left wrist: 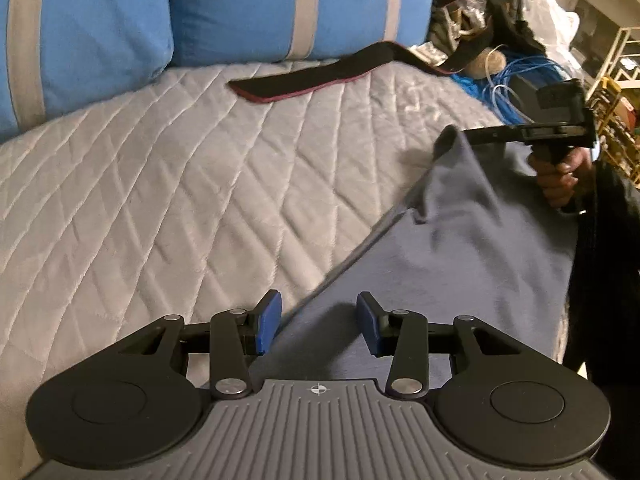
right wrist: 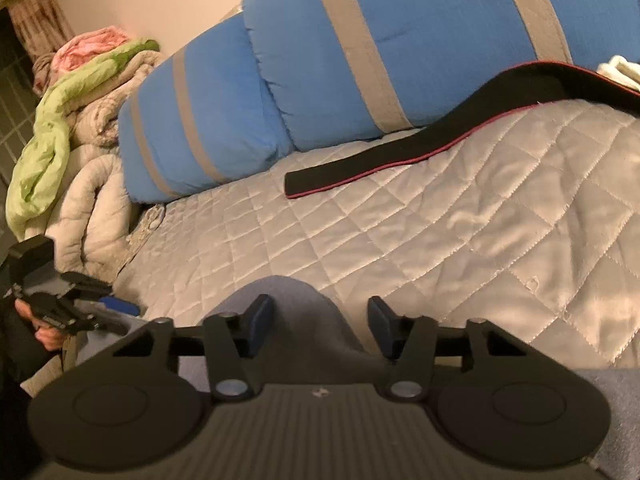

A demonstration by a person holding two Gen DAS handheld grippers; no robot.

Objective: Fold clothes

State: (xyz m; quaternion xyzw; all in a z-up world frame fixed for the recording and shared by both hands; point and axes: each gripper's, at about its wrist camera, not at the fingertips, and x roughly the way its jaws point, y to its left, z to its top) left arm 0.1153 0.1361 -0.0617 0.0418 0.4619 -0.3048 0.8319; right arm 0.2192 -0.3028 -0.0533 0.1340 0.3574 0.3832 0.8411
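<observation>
A grey-blue garment [left wrist: 460,260] lies spread on the quilted bedspread [left wrist: 140,180]. Its straight left edge runs diagonally under my left gripper [left wrist: 318,318], which hangs open above that edge with nothing pressed between its blue pads. Farther right, one corner of the garment rises in a peak to the tip of my right gripper [left wrist: 466,136], held by a hand [left wrist: 560,176]. In the right wrist view a hump of the garment [right wrist: 292,308] sits between the spread pads of my right gripper [right wrist: 320,324]. A gap shows beside the right pad, so it is open. My left gripper [right wrist: 116,308] appears at far left.
A black band with red trim [left wrist: 304,76] lies across the back of the bed. Blue pillows with grey stripes [right wrist: 400,40] line the far side. A pile of grey and green bedding [right wrist: 80,160] sits at one end, with clutter and blue cables [left wrist: 512,76] at the other.
</observation>
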